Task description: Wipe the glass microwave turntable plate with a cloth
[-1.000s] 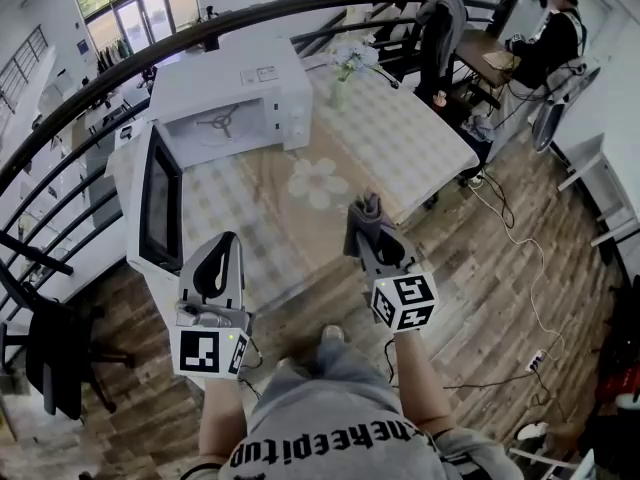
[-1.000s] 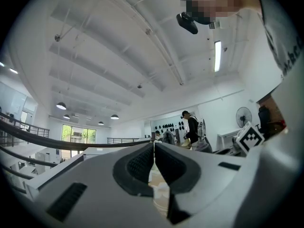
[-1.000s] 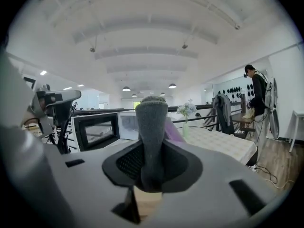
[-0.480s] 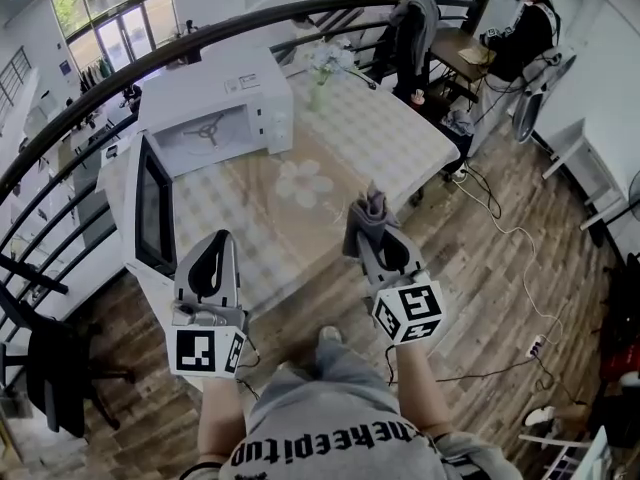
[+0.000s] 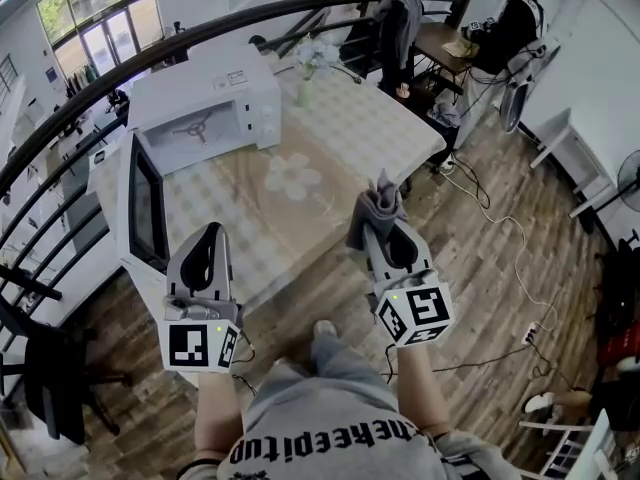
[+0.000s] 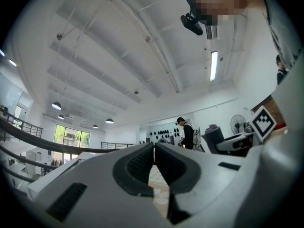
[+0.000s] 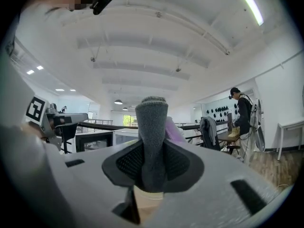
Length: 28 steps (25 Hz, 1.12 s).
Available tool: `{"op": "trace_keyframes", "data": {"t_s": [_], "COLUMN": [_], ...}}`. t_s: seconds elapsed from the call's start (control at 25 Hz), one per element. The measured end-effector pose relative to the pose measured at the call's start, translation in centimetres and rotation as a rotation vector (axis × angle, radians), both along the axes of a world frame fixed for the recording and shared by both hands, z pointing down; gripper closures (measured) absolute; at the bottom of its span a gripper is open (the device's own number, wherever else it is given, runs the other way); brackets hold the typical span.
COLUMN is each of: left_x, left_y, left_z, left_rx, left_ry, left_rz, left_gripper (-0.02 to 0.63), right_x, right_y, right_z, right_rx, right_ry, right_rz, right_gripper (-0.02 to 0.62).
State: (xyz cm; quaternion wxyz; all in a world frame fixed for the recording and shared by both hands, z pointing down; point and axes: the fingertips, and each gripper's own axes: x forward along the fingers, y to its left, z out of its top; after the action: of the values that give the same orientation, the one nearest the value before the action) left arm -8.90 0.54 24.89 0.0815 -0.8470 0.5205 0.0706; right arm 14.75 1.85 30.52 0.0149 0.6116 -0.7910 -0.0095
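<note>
- Wood-plank floor [image 5: 480, 258] around a table [image 5: 390, 133] with a checked cover. A dark curved railing [image 5: 200, 33] runs behind it.
- White microwave [image 5: 215, 88] stands at the table's far left. Its door [image 5: 140, 208] is swung wide open toward the near left corner, and the roller ring [image 5: 193, 128] lies bare inside.
- Glass plate [image 5: 293, 175] lies flat on the table in front of the microwave, near the middle. It shows as a pale flower-like patch. Being round, it has no long axis to note.
- Right gripper [image 5: 378, 226] has its jaws clamped on a grey cloth [image 5: 380, 198]. The cloth stands up out of the jaws in a folded column, its long axis along the jaws and pointing toward the table.
- Left gripper [image 5: 208, 236] has its jaws closed to a thin slit, with nothing between them.
- Both grippers are off the table's near edge, over the floor, well apart from the plate.
- Bare tabletop lies between the plate and the near edge. A vase of flowers [image 5: 305, 68] stands at the far side, beside the microwave.
- Another person [image 5: 505, 23] stands at a desk at the far right.
- Microwave top carries a label too small to read. Lettering on the grey shirt [image 5: 330, 438] is only partly legible.
</note>
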Motion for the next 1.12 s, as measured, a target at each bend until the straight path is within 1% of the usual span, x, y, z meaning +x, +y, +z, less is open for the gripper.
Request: {"op": "trace_keyframes", "data": {"t_s": [0.28, 0.56, 0.92, 1.12], "left_x": [-0.4, -0.5, -1.2, -1.3], "left_y": [0.4, 1.0, 1.6, 1.8], "left_z": [-0.3, -0.4, -0.2, 0.2], "left_rx": [0.007, 0.014, 0.008, 0.0], "left_ry": [0.001, 0.001, -0.005, -0.003], "left_rz": [0.005, 0.021, 0.005, 0.013], "left_gripper": [0.594, 0.595, 0.595, 0.594], "right_x": [0.5, 0.2, -0.6, -1.1], "right_y": [1.4, 2.3, 2.9, 3.0], "right_z": [-0.8, -1.6, -2.1, -1.9], "right_rx": [0.034, 0.059, 0.076, 0.077], "right_ry": [-0.002, 0.005, -0.002, -0.005], "right_rz": [0.044, 0.058, 0.052, 0.047], "right_gripper": [0.492, 0.492, 0.491, 0.491]}}
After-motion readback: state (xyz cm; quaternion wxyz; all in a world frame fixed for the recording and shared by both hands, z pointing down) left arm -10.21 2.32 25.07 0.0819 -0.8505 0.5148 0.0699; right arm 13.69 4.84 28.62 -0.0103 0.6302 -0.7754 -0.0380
